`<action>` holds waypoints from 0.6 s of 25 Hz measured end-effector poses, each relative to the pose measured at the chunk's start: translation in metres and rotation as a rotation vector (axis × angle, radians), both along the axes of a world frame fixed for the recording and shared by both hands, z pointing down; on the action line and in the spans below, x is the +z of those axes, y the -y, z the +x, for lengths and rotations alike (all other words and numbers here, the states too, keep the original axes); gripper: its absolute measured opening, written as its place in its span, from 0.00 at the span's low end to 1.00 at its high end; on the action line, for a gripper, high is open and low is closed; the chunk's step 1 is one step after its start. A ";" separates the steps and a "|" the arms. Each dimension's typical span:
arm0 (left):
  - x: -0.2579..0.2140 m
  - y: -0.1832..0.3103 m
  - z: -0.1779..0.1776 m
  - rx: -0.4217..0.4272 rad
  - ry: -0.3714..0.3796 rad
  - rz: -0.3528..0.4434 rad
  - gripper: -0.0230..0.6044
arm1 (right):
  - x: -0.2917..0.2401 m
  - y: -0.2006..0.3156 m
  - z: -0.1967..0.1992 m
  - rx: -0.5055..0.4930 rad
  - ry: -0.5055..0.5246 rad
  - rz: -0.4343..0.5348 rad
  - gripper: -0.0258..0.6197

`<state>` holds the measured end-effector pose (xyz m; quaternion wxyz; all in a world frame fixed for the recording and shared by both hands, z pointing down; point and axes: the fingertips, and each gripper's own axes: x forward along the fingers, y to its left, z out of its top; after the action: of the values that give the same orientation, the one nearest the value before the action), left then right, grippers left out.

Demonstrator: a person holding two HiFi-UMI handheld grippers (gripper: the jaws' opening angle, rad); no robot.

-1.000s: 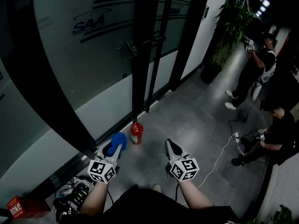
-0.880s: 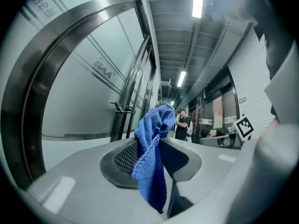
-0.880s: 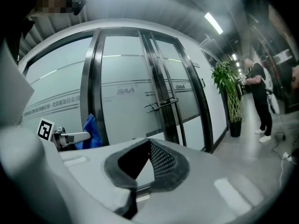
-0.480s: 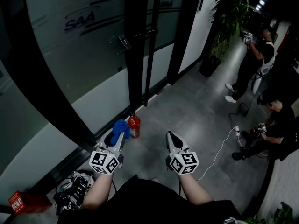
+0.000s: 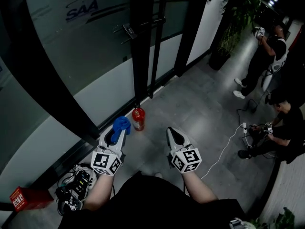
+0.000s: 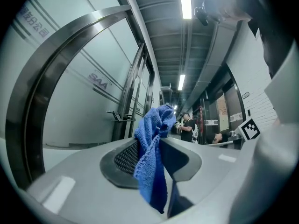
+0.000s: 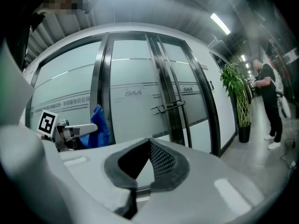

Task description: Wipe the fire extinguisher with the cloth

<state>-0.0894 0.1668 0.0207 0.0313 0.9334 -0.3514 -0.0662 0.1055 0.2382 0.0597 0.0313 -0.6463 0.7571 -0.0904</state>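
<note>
Since your left gripper (image 5: 117, 133) is clamped on the crumpled blue terry cloth (image 5: 121, 124), it's the nearer one. The small red fire extinguisher cylinder (image 5: 138, 119) stands upright on the floor just ahead & slightly right of its tips, long axis vertical. Your right gripper (image 5: 173, 135), jaws together w/ nothing between, sits farther off, w/ the cylinder ahead-left of it.

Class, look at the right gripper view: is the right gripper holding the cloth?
No, the right gripper is shut on nothing; the cloth is pinched in the left gripper.
</note>
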 end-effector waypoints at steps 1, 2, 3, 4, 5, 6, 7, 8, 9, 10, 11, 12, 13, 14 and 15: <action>0.002 -0.001 0.000 -0.001 0.004 0.002 0.24 | 0.004 0.001 -0.001 -0.006 -0.001 -0.009 0.04; 0.005 -0.002 0.000 -0.001 0.005 0.000 0.24 | 0.008 0.001 -0.002 -0.010 -0.004 -0.017 0.04; 0.007 -0.004 0.000 0.000 0.004 -0.004 0.24 | 0.010 0.000 -0.003 -0.012 -0.006 -0.022 0.04; 0.009 -0.005 -0.001 0.000 0.003 -0.009 0.24 | 0.011 0.000 -0.003 -0.012 -0.008 -0.024 0.04; 0.010 -0.005 -0.002 0.000 0.002 -0.014 0.24 | 0.011 0.000 -0.003 -0.010 -0.009 -0.024 0.04; 0.011 -0.005 -0.003 -0.001 0.002 -0.019 0.24 | 0.010 0.001 -0.003 -0.008 -0.008 -0.022 0.04; 0.012 -0.004 -0.003 -0.003 0.002 -0.022 0.24 | 0.009 0.002 -0.003 -0.007 -0.008 -0.020 0.04; 0.012 -0.004 -0.004 -0.005 0.002 -0.021 0.24 | 0.008 0.003 -0.002 -0.006 -0.006 -0.018 0.04; 0.012 -0.004 -0.005 -0.009 0.002 -0.016 0.24 | 0.008 0.004 -0.002 -0.006 -0.005 -0.016 0.04; 0.011 -0.004 -0.006 -0.016 0.002 -0.009 0.24 | 0.008 0.004 -0.002 -0.005 -0.002 -0.014 0.04; 0.011 -0.004 -0.008 -0.023 0.002 -0.003 0.24 | 0.008 0.004 -0.002 -0.004 0.000 -0.012 0.04; 0.010 -0.004 -0.009 -0.029 0.002 0.000 0.24 | 0.007 0.004 -0.001 -0.002 0.003 -0.010 0.04; 0.010 -0.003 -0.010 -0.034 0.000 0.000 0.24 | 0.007 0.004 -0.001 0.000 0.005 -0.007 0.04; 0.010 -0.002 -0.011 -0.038 -0.001 0.000 0.24 | 0.007 0.004 0.000 0.002 0.007 -0.006 0.04; 0.010 -0.001 -0.011 -0.040 -0.001 -0.002 0.24 | 0.008 0.004 0.000 0.005 0.010 -0.006 0.04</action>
<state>-0.1005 0.1681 0.0307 0.0311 0.9262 -0.3699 -0.0669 0.1055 0.2340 0.0678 0.0333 -0.6477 0.7551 -0.0959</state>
